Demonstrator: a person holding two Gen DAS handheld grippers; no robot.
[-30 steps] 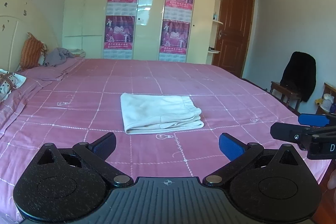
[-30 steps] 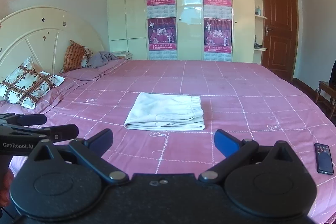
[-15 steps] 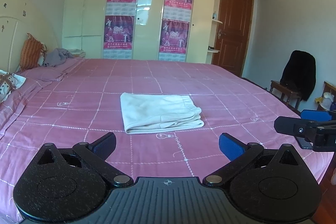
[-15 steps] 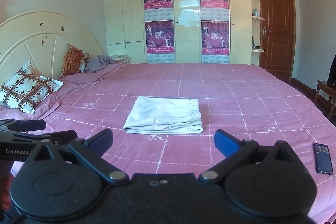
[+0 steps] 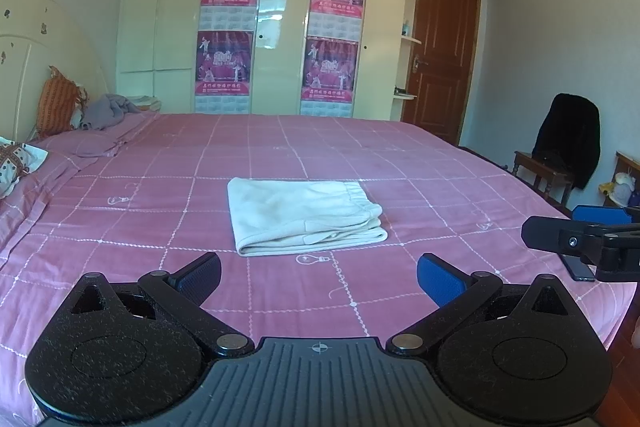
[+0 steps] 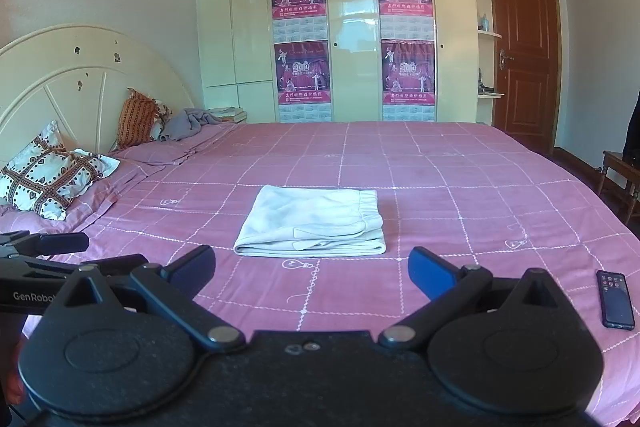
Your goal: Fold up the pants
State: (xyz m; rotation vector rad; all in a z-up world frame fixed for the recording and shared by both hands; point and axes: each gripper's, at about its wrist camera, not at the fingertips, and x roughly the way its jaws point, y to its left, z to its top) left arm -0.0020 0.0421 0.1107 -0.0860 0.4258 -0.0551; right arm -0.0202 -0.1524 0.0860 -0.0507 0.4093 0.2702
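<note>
A pair of cream pants (image 5: 302,215) is seen lying folded into a compact rectangle near the middle of a pink checked bed (image 5: 420,163), set somewhat toward its near edge, with the elastic waistband turned toward the right side and the layered edges facing the cameras. Both tools are held back over the near edge, clear of the cloth: the left gripper (image 5: 319,277) is shown with its jaws wide apart and nothing between them, and the right gripper (image 6: 311,269) likewise stands spread and empty. The folding appears to be finished or all but finished, so most of the risk is judged to lie in any further handling. Should the stack be pinched at its near edge for another fold, only the top layers might be caught, and the bundle could be dragged open or skewed across the soft bedspread. The loose hem ends visible along the front could be snagged by a pad as a gripper is brought in low. A dark phone (image 6: 615,299) is seen lying near the right end of the near edge, just beside the right gripper, where it could be knocked to the floor by a careless sweep.
</note>
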